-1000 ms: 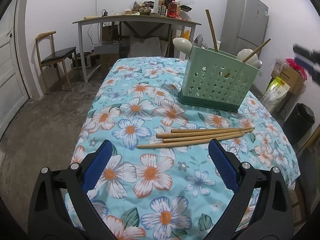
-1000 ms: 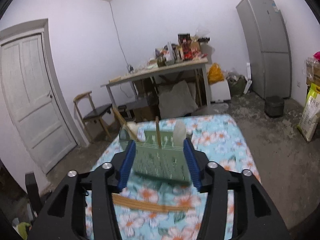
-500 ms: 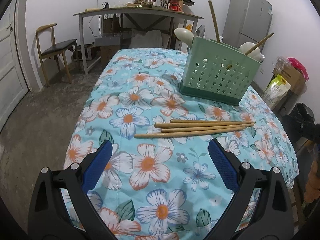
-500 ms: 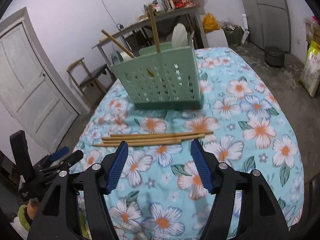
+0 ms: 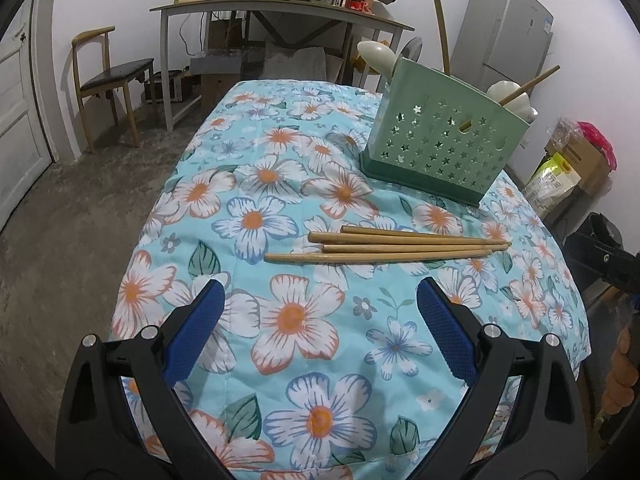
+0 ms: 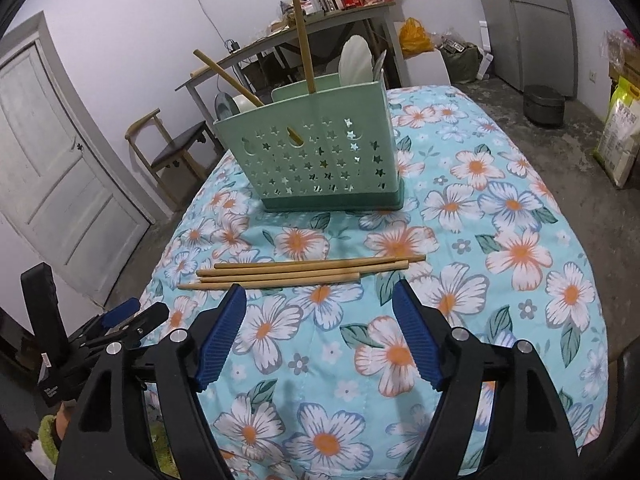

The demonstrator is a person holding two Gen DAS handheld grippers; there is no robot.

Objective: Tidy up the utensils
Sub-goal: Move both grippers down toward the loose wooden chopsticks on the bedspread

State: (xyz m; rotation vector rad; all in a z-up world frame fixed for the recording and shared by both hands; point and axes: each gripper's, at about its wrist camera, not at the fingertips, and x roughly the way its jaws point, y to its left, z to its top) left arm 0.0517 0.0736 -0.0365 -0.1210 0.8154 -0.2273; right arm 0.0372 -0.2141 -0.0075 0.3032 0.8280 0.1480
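My left claw (image 5: pixel 318 298) gapes empty above a floral cloth (image 5: pixel 256 184); four chopsticks (image 5: pixel 384 246) lie ahead, a green caddy (image 5: pixel 440 140) with utensils stands beyond

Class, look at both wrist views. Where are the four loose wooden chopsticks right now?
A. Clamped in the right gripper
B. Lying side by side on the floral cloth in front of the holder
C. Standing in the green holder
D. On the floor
B: the four chopsticks lie flat on the floral cloth, in front of the green holder, touched by neither gripper.
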